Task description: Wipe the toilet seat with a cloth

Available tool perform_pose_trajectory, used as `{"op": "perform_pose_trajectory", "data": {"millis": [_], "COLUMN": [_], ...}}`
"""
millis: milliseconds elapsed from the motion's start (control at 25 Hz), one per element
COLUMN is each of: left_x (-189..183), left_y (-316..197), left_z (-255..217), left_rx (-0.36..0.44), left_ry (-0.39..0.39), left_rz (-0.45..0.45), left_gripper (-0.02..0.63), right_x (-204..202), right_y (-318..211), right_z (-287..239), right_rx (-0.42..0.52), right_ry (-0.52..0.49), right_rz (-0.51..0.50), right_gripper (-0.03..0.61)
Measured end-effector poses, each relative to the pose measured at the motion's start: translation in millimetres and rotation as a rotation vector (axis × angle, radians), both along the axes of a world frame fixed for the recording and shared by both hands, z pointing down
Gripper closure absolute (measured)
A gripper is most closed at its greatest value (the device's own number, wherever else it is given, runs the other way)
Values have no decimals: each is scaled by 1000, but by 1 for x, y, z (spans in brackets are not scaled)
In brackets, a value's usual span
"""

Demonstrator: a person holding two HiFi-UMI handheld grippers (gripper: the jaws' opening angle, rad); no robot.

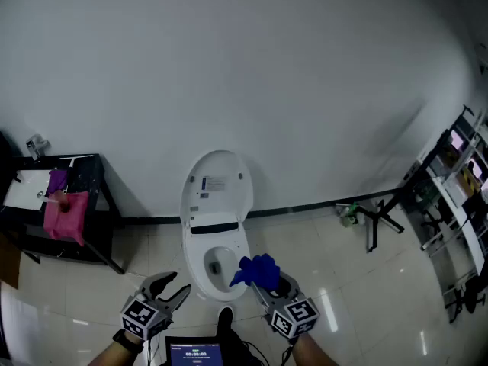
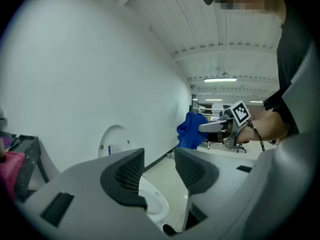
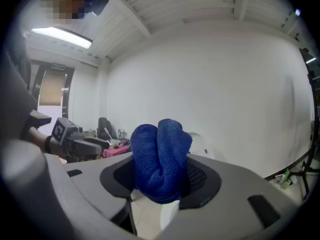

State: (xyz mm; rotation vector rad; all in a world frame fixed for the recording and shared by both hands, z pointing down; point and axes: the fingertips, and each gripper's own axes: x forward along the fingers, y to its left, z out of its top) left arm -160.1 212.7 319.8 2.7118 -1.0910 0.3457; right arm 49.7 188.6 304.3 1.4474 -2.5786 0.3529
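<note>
A white toilet (image 1: 216, 261) stands against the wall with its lid (image 1: 216, 187) raised and its seat (image 1: 206, 280) down. My right gripper (image 1: 268, 287) is shut on a bunched blue cloth (image 1: 255, 271), held just above the seat's right front. In the right gripper view the blue cloth (image 3: 160, 159) fills the gap between the jaws. My left gripper (image 1: 169, 290) hangs open and empty at the toilet's left front. From the left gripper view the toilet bowl (image 2: 150, 203) shows between the jaws, the blue cloth (image 2: 191, 130) beyond.
A black stand (image 1: 67, 218) at the left holds a white basin (image 1: 26, 188), a pink cloth (image 1: 65, 213) and a purple one (image 1: 57, 181). A green bottle (image 1: 348, 215) and a black tripod (image 1: 381, 219) sit by the wall. Shelving (image 1: 455, 197) stands far right.
</note>
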Motion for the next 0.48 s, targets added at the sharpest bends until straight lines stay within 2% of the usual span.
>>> {"op": "perform_pose_trajectory", "data": {"millis": [240, 480], "left_x": [37, 76], "left_y": [-73, -159], "left_z": [47, 119], "left_rx": [-79, -212], "left_ry": [-36, -48], "left_rz": [9, -8], "left_gripper": [411, 411], "right_x": [35, 53], "right_y": [-102, -205], "right_z": [97, 210], "right_rx": [-117, -277], "right_ry": [115, 194], "right_rz": [-39, -140], "right_gripper": [347, 348]}}
